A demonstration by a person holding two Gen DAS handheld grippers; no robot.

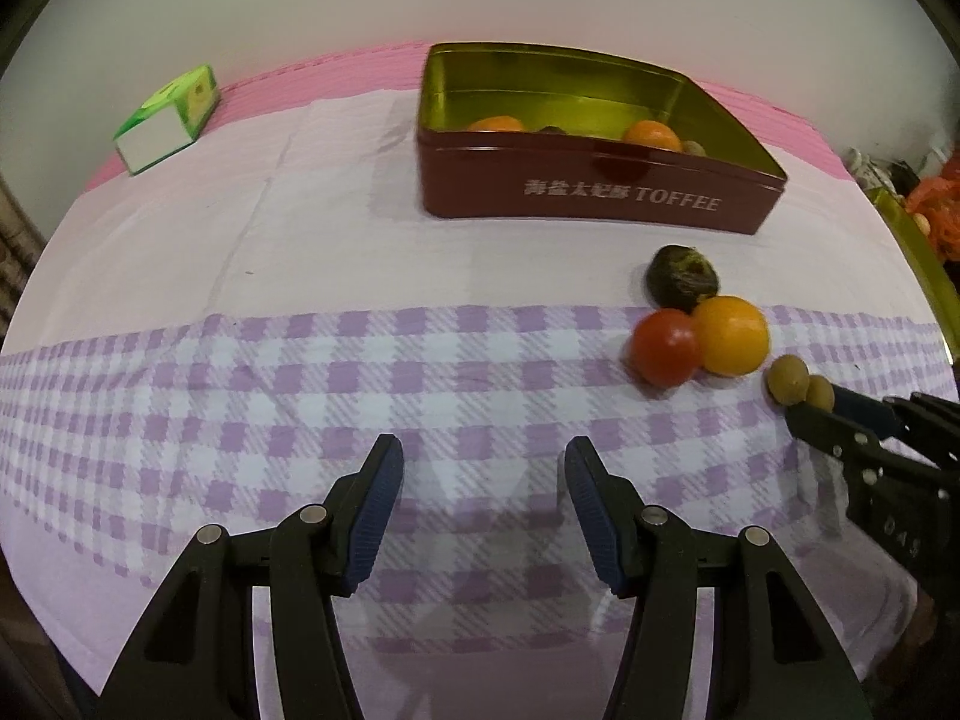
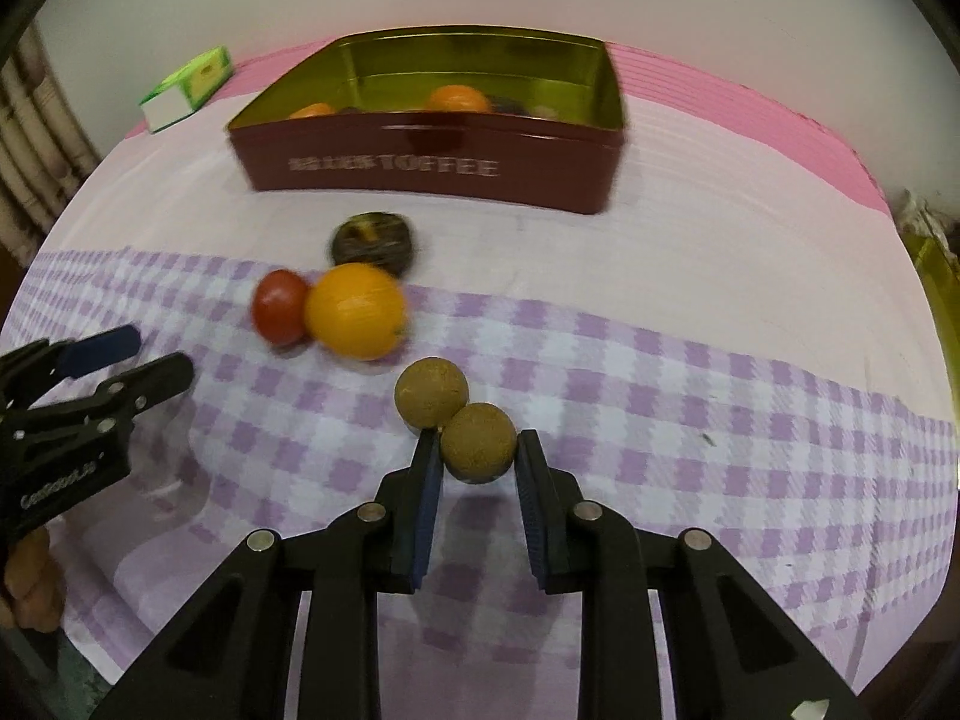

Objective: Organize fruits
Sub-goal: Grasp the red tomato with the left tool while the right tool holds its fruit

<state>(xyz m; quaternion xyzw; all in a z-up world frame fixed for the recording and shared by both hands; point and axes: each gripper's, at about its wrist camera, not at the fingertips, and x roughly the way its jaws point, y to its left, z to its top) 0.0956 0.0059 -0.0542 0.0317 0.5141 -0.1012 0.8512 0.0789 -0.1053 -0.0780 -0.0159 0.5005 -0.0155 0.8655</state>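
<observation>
Pickup step right now: right gripper is clamped on one small brown fruit, which touches its twin on the checked cloth. Left gripper hangs spread, holding nothing. Toffee tin already holds oranges, so I'd guess the next move is a lift over its near wall, without nudging the twin

The right gripper clamps a brown ball touching a second ball, below the orange.
</observation>
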